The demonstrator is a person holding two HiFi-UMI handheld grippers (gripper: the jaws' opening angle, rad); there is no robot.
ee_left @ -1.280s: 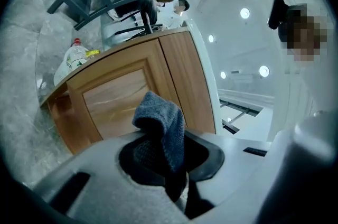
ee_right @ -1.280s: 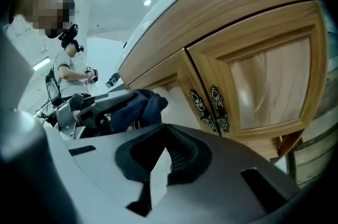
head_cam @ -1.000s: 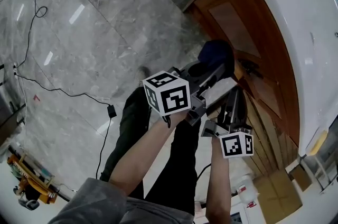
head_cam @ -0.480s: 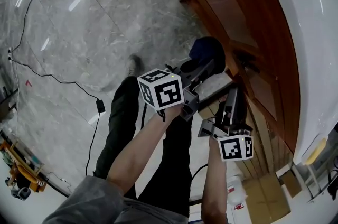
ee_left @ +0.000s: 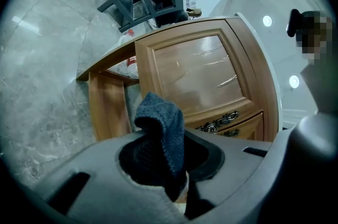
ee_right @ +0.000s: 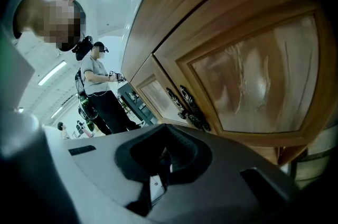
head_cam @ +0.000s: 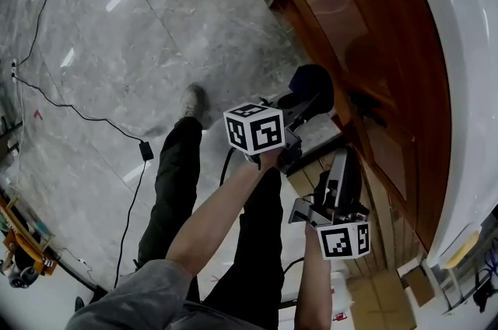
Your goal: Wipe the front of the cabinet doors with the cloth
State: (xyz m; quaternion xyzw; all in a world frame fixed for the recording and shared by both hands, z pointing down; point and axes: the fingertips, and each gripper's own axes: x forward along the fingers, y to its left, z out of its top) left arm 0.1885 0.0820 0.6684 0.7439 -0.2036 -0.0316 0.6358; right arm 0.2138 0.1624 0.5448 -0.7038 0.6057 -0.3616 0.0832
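Left gripper (ee_left: 168,186) is clamped on the dark blue terry cloth (ee_left: 161,130). One fold stands up out of the jaws and its lower end is lost in the black jaw cavity. The cloth hangs near the brown wooden cabinet door with a glazed panel (ee_left: 195,75), beside the ornate dark metal handles (ee_left: 216,123); contact can't be made out. Right gripper (ee_right: 158,170), jaws together on nothing, sits close to that door front. On the person's left lies open grey marble floor (head_cam: 156,33), with a thin black cable (head_cam: 78,118) trailing across it.
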